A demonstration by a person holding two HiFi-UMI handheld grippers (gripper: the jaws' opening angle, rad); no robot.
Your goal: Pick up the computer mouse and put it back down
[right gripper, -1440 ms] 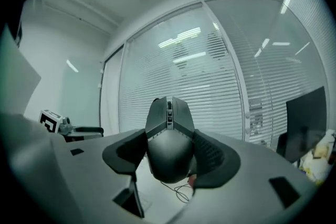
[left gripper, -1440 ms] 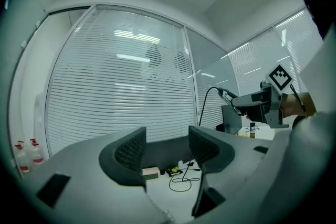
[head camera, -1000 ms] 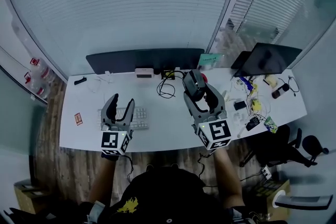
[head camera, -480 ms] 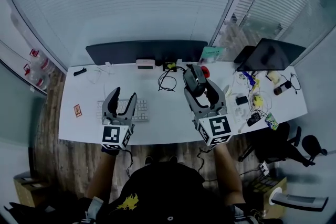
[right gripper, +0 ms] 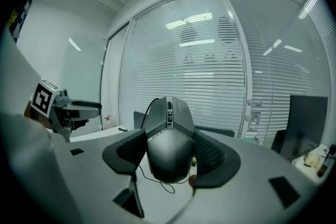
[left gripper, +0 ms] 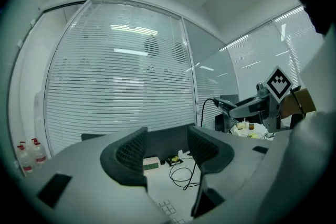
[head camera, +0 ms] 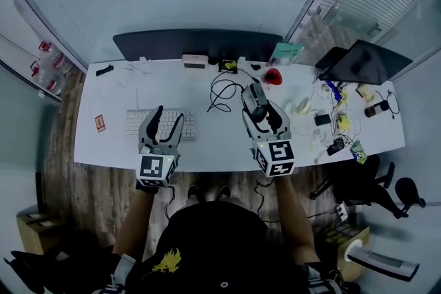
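Grey mouse sits clamped between the jaws of the right gripper, held above the white desk right of centre, with its black cable looping on the far side. The left gripper hangs over the keyboard, its jaws apart with nothing between them.

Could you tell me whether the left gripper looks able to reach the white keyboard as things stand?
Probably yes. The left gripper is open and empty, poised over the keyboard with nothing lying between them; the right gripper, shut on the mouse, is off to the side.
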